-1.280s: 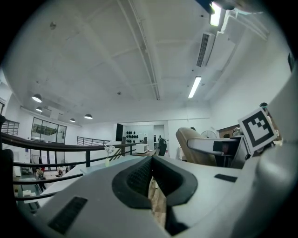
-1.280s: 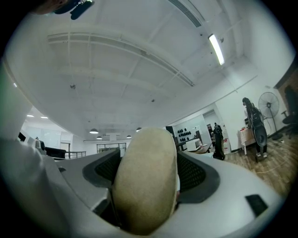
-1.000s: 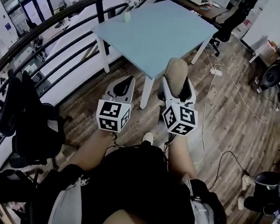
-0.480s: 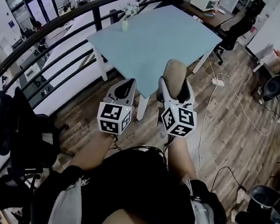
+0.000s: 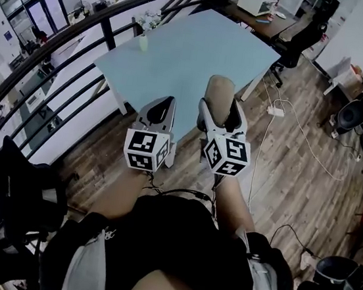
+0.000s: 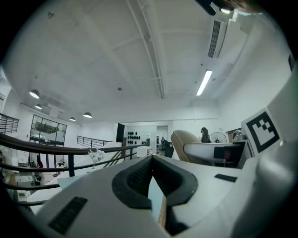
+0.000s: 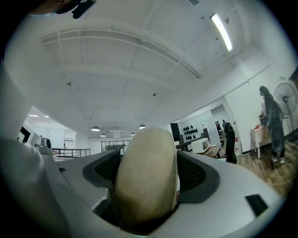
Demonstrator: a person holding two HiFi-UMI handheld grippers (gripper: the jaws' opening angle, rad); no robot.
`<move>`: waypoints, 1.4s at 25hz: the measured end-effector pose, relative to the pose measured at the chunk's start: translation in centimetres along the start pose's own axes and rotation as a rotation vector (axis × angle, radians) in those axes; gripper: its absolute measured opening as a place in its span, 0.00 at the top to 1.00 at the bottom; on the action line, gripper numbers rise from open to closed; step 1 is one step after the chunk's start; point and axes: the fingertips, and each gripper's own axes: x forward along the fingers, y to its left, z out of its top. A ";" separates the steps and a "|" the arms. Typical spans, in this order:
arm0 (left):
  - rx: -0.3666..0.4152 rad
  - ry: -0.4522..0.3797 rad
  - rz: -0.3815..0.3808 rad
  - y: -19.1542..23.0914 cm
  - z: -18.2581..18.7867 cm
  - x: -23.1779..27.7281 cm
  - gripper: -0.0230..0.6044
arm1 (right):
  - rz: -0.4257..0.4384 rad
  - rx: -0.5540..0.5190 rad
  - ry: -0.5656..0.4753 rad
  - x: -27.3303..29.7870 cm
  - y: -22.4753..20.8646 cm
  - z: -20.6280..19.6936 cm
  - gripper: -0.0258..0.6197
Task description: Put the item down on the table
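A tan, rounded oblong item [image 5: 220, 96] stands up between the jaws of my right gripper [image 5: 221, 113], which is shut on it; in the right gripper view the item [image 7: 147, 174] fills the middle. My left gripper [image 5: 161, 110] is beside it on the left, shut with nothing in it, its jaws [image 6: 151, 186] touching at the tips. Both grippers are held above the wooden floor, just short of the near corner of the light blue table [image 5: 194, 50]. From the left gripper view the item [image 6: 186, 142] appears at the right.
A small vase with white flowers [image 5: 144, 37] stands on the table's far left edge. A black railing [image 5: 54, 51] curves along the left. Black office chairs [image 5: 16, 192] stand at the lower left, cables [image 5: 290, 122] lie on the floor at the right, and desks with chairs are at the back.
The view has advanced toward the table, whose near corner now lies closer to the grippers. Both grippers keep their pose and their grip.
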 end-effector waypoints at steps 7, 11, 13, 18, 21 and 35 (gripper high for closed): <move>-0.017 0.051 -0.001 0.9 -2.0 3.7 0.94 | -0.006 0.020 0.030 3.7 -2.3 -1.5 0.36; -0.022 0.069 -0.003 2.5 -2.9 5.9 0.94 | 0.004 0.032 0.051 6.2 -2.7 -2.8 0.36; -0.014 0.079 -0.009 3.5 -3.1 7.3 0.94 | -0.002 0.044 0.054 7.7 -3.0 -3.3 0.36; -0.007 0.083 -0.020 5.9 -3.1 10.2 0.94 | -0.017 0.047 0.069 11.3 -3.5 -4.5 0.36; -0.006 0.095 -0.028 7.4 -3.7 11.7 0.94 | -0.035 0.038 0.083 13.5 -4.1 -5.7 0.36; -0.061 0.189 -0.013 16.9 -8.4 16.8 0.94 | -0.074 0.114 0.264 25.3 -3.6 -15.9 0.36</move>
